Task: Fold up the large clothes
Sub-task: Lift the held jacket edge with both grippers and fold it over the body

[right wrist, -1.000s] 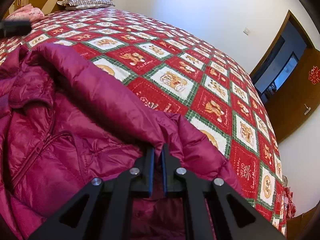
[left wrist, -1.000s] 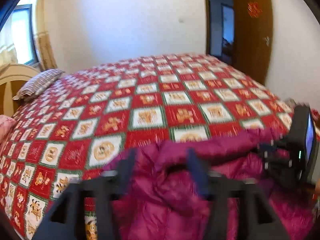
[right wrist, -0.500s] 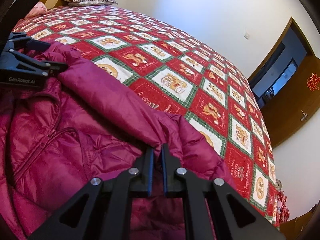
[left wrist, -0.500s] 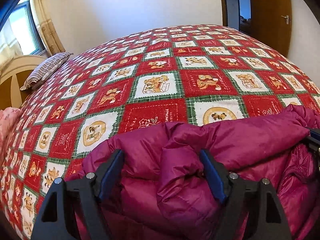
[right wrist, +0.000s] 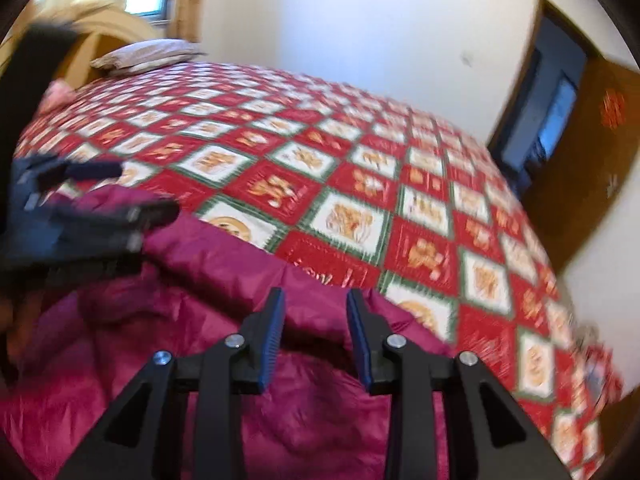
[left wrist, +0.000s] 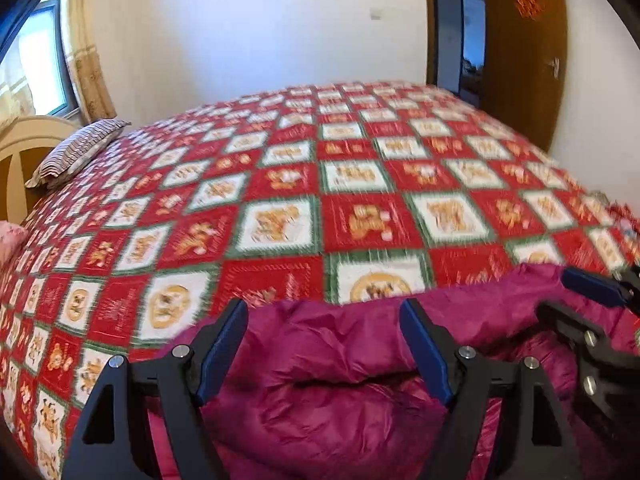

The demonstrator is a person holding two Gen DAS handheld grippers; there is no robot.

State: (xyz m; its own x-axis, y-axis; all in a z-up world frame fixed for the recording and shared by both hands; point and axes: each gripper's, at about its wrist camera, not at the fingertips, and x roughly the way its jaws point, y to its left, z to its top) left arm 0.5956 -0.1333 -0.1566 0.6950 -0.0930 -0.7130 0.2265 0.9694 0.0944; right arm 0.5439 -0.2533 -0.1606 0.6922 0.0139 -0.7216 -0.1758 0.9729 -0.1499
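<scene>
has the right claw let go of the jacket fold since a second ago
Yes. The right claw was clamped on the magenta jacket; its jaws have just been opening, and it has lifted toward the patterned bedspread, fabric loose between them.

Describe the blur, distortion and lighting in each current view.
Left wrist view: the quilt is smeared by motion, the left gripper stays sharp, fisheye bends the walls, the window is blown out. Right wrist view: heavier smear; the right gripper is crisp, the magenta jacket soft.
</scene>
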